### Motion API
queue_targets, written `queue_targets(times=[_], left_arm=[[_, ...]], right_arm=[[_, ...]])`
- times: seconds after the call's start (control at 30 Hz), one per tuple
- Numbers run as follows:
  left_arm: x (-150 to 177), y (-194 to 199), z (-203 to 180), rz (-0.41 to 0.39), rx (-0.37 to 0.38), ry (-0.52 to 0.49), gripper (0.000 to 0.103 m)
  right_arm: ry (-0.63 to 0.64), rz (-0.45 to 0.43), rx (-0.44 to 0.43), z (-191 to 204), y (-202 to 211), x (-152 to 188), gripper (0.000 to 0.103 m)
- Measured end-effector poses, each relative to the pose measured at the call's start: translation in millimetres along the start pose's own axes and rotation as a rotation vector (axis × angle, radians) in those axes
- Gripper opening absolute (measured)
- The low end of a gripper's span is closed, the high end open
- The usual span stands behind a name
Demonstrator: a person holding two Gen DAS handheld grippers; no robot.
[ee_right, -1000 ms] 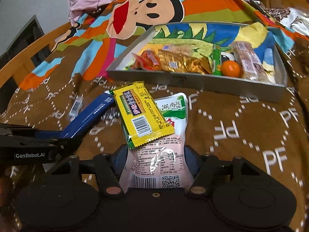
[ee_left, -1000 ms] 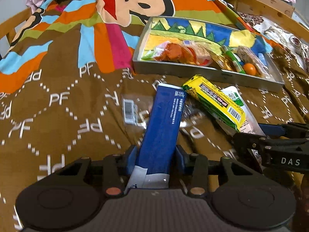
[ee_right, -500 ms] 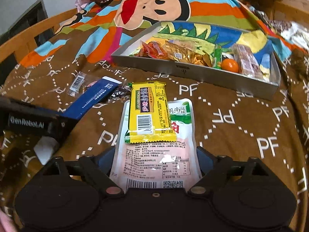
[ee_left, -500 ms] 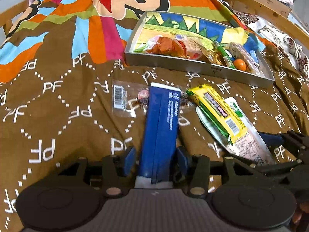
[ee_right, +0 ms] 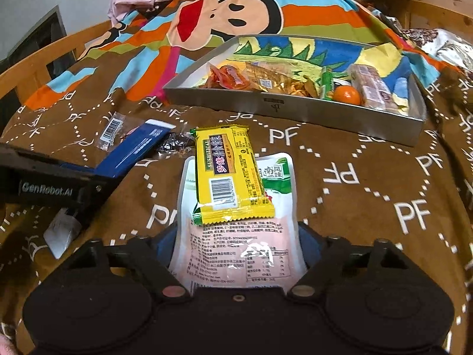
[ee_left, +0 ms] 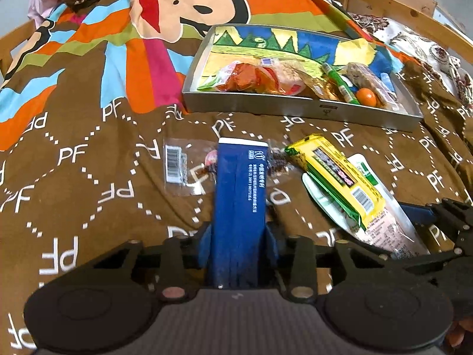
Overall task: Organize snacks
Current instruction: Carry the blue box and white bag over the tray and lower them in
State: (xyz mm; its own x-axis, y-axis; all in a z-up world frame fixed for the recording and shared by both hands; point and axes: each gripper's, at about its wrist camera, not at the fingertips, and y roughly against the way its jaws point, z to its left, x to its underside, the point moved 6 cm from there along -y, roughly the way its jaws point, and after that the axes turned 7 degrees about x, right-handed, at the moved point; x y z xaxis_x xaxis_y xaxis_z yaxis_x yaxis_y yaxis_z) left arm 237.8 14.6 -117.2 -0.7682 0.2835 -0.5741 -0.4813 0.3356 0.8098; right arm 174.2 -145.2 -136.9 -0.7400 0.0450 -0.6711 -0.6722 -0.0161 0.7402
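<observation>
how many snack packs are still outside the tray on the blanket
4: blue pack in the left gripper, white pouch in the right gripper, yellow pack atop it, clear packet under the blue one.

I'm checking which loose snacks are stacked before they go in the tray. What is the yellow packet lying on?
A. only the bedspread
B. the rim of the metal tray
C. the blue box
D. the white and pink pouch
D: in the right wrist view the yellow packet lies on top of the white and pink pouch, which sits between the fingers of the right tool, apart from the blue box and the metal tray.
</observation>
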Motion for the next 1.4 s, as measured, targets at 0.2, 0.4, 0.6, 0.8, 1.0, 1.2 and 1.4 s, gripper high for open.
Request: queue_targets(times=[0.2,0.4,0.6,0.8,1.0,1.2,1.4], left_arm=[[12,10,-8,0.017,0.026,0.04,0.038],[25,21,-9,0.025,0.112,0.2,0.037],[25,29,-15,-0.029,0.093,0.195,0.036],[18,39,-16,-0.11,0.102,0.204,0.036],[8,50,-24,-0.209,0.126,0.168,0.036],[3,57,-33,-0.267,0.142,0.135,0.036],[-6,69,-28,-0.351,0.142,0.165,0.036]], right_arm=[[0.043,0.003,0.043,4,21,16,0.064],[0.059,-0.009,0.086,5,37,29,0.058],[0.164,-0.074,0.178,15,49,35,0.055],[0.259,-0.143,0.27,21,55,35,0.054],[0.274,-0.238,0.319,18,63,25,0.054],[0.293,-0.346,0.342,20,77,15,0.054],[0.283,-0.42,0.335,15,90,-2,0.055]])
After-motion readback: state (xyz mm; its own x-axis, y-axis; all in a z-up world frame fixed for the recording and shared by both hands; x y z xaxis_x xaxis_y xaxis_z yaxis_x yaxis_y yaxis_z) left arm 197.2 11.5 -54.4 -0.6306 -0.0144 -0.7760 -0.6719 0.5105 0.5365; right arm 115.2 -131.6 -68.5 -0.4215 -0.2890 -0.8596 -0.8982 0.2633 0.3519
